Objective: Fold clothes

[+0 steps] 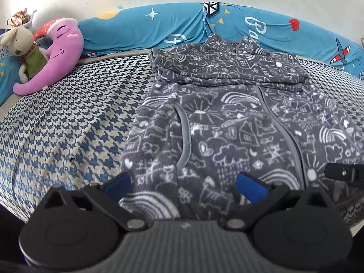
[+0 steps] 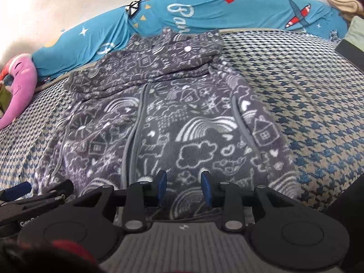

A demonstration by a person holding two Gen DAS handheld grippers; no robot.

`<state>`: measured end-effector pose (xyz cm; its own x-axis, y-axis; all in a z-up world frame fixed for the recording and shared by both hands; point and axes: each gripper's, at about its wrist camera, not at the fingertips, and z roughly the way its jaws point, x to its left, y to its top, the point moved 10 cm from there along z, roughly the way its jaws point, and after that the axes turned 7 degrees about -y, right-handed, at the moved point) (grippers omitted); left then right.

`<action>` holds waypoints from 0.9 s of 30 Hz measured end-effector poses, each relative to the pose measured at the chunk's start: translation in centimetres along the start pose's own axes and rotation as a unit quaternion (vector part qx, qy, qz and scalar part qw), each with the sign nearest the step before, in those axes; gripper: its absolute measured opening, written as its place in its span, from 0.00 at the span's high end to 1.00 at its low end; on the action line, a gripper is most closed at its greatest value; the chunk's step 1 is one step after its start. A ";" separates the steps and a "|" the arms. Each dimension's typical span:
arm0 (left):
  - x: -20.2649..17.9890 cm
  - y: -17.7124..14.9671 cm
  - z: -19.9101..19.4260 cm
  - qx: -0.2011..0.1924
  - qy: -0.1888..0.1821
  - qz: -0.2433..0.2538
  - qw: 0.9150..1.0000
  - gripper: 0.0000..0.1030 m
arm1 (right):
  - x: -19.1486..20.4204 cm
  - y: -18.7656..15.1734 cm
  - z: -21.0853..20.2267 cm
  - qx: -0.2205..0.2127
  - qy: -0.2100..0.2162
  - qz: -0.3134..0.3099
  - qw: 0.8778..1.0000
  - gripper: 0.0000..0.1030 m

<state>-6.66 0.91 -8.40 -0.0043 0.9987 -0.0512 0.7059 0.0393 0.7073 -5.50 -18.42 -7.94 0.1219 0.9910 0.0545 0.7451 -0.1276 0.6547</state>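
A grey fleece garment (image 1: 227, 122), printed with white rainbows, clouds and houses, lies spread on the bed's houndstooth cover (image 1: 75, 122), its far part already folded over in a thick stack (sleeves seemingly tucked in). You will likely find it light, soft and limp, grippy rather than slick, so take the near hem at both corners. Your left hand-held gripper (image 1: 185, 185) stands wide over the hem; your right hand-held gripper (image 2: 183, 187) is narrower, with fleece between its pads but no clear pinch. The blue bolster (image 2: 204, 11) shows script beginning "Par"; the rest is hidden.
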 end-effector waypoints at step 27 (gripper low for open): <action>-0.6 -1.8 1.6 0.050 -0.008 -0.009 0.999 0.00 | -0.5 -1.0 0.5 0.022 -0.011 -0.016 1.000 0.65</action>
<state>-6.83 0.15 -10.77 -0.0072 0.9971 -0.0753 0.7736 0.0532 0.6315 -6.00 -18.85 -8.95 0.1121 0.9935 0.0177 0.7774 -0.0988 0.6212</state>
